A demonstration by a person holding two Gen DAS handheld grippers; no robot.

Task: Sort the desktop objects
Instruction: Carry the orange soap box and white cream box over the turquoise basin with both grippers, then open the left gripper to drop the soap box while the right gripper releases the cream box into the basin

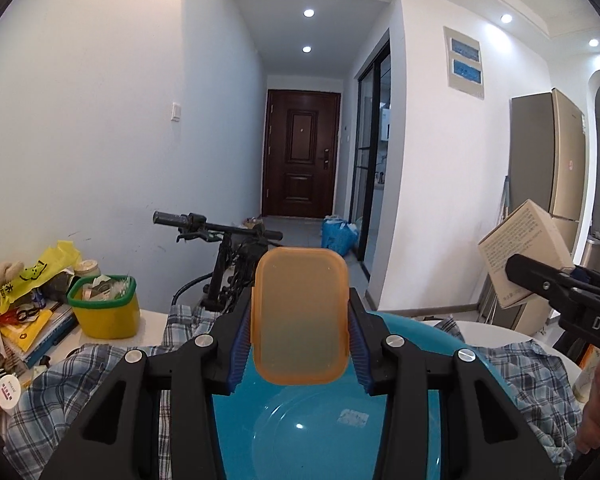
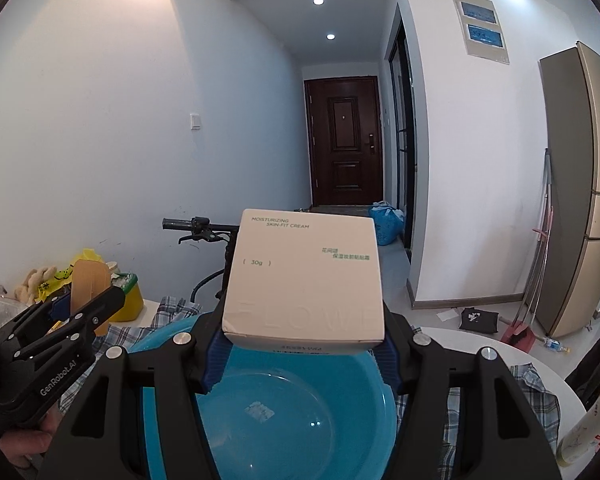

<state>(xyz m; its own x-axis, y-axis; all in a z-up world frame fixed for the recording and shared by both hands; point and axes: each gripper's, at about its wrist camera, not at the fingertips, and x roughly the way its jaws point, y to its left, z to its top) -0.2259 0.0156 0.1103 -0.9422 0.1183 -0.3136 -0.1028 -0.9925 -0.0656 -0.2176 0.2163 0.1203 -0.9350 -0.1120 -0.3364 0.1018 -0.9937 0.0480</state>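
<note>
Blue basin [image 2: 300, 408] directly below and just ahead of both loads, on the plaid cloth [image 1: 100, 380]. Left gripper [image 1: 299, 320] clamped on orange lid [image 1: 299, 316], long axis upright. Right gripper [image 2: 300, 344] clamped on cream box [image 2: 306, 280]. Both equally near; likely release into basin.

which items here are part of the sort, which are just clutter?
In the job:
- orange plastic case, clamped in left hand-held gripper
- white cream box, clamped in right hand-held gripper
- blue basin below both

Lying about:
- yellow bin
- plaid shirt
- bicycle
- fridge
</note>
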